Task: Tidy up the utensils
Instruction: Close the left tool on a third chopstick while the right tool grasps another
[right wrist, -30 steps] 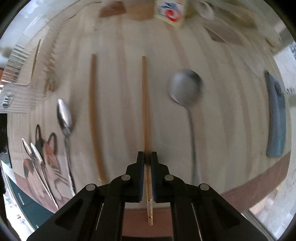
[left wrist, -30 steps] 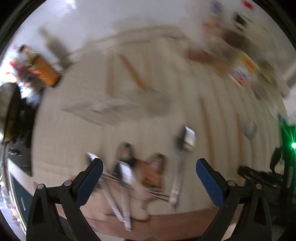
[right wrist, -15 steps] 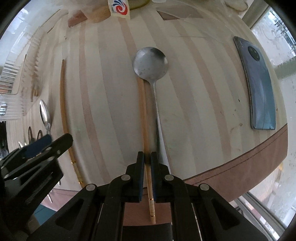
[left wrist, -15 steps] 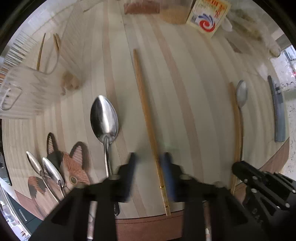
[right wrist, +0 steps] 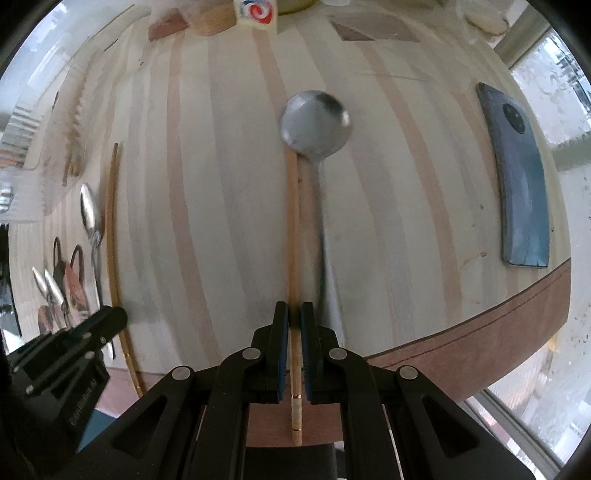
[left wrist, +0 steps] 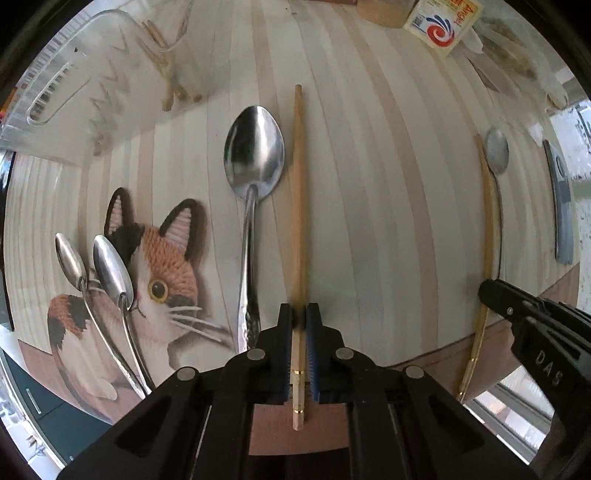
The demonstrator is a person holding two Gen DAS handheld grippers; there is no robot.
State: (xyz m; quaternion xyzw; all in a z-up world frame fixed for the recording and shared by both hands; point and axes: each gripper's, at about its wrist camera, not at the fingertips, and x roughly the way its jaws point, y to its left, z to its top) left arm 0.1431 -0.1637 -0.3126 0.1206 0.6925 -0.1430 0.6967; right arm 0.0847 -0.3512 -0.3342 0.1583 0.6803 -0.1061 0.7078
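Observation:
My left gripper is shut on a wooden chopstick lying lengthwise on the striped table, just right of a large steel spoon. Two smaller spoons lie on a cat-print mat at the left. My right gripper is shut on the second chopstick, which lies beside a grey round spoon. The right gripper shows at the right edge of the left wrist view; the left gripper shows at the lower left of the right wrist view.
A clear plastic organizer tray with wooden utensils stands at the back left. A blue-grey phone lies at the right. A small carton and wooden blocks stand at the far edge. The table's brown front edge is close.
My left gripper swung over the table, came down on the first chopstick and shut on it. My right gripper, still shut on its chopstick, shifted right next to the grey spoon.

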